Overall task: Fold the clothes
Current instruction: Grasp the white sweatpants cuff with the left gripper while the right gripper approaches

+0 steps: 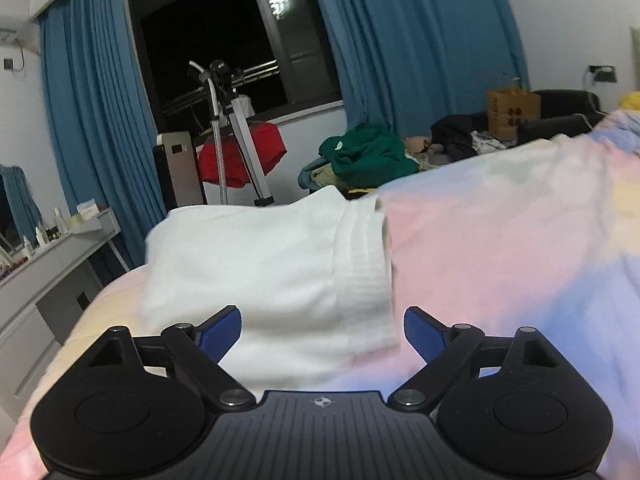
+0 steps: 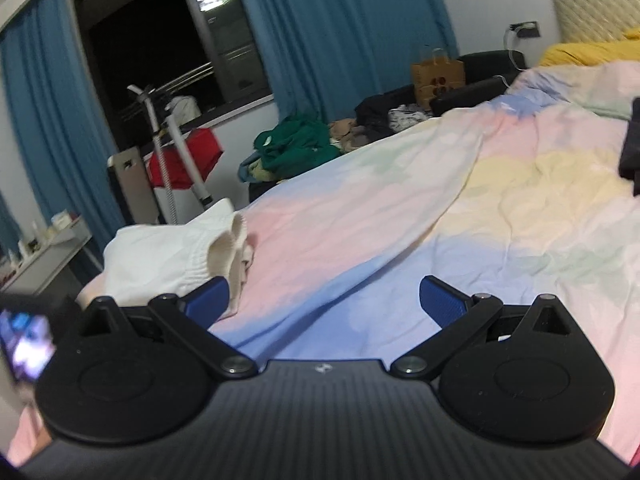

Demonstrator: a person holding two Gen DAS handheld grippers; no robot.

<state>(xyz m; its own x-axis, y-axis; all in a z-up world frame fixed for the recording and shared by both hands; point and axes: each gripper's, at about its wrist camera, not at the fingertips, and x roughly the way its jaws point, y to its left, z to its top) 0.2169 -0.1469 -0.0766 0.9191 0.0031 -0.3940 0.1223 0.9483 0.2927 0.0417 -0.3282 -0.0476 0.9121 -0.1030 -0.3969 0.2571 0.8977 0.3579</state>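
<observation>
A white garment (image 1: 264, 264) lies folded in a thick stack on the pastel bedspread (image 1: 500, 248), near the bed's left edge. My left gripper (image 1: 322, 334) is open, its blue fingers wide apart just in front of the stack, holding nothing. In the right wrist view the same white stack (image 2: 168, 256) lies at the left, its ribbed edge facing right. My right gripper (image 2: 324, 302) is open and empty, over bare bedspread (image 2: 440, 208) to the right of the stack; its left finger (image 2: 208, 300) is close to the stack's corner.
A pile of green and dark clothes (image 1: 372, 156) lies beyond the bed's far edge, with a brown paper bag (image 1: 512, 112) and a dark sofa. A stand with a red cloth (image 1: 240, 152) stands by the window. A grey dresser (image 1: 52, 256) lies left. A dark object (image 2: 630, 148) sits at right.
</observation>
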